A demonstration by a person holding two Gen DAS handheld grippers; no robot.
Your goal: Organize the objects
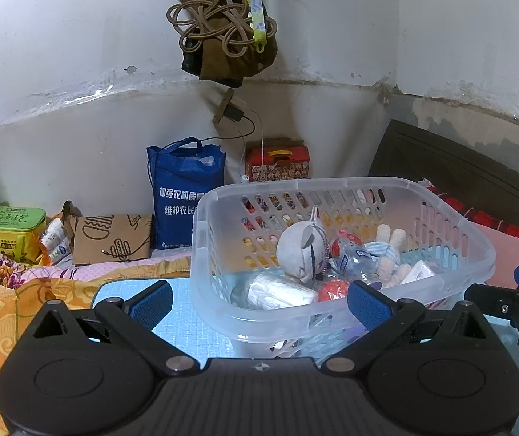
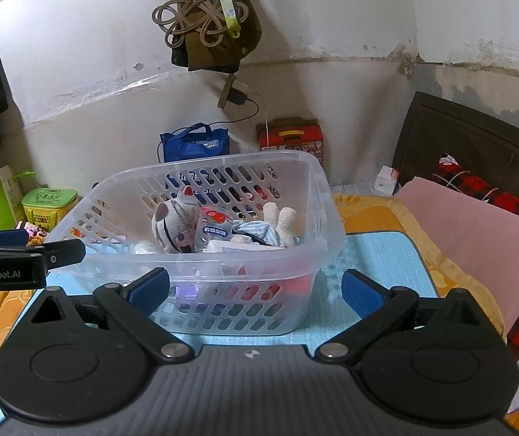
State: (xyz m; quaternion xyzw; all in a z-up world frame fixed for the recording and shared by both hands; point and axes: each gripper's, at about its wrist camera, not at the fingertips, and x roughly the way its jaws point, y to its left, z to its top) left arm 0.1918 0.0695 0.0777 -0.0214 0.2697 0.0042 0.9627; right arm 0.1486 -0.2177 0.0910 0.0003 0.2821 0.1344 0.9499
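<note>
A clear plastic basket (image 1: 452, 214) stands on a light blue mat (image 1: 194, 330); it also shows in the right wrist view (image 2: 317, 196). Inside lie a grey plush cat (image 1: 301, 250), a plastic bottle (image 1: 354, 258), a cream plush rabbit (image 1: 390, 250), a white roll (image 1: 277, 292) and a red ball (image 1: 332, 290). My left gripper (image 1: 261, 303) is open and empty at the basket's near left corner. My right gripper (image 2: 256, 290) is open and empty in front of the basket's near wall. The left gripper's side shows in the right wrist view (image 2: 23, 254).
A blue tote bag (image 1: 183, 196), a red box (image 1: 277, 163), a brown paper bag (image 1: 112, 238) and a green tin (image 1: 12, 229) stand along the wall. Cords and bags (image 1: 223, 32) hang above. A pink pillow (image 2: 477, 225) and dark headboard (image 2: 477, 134) lie right.
</note>
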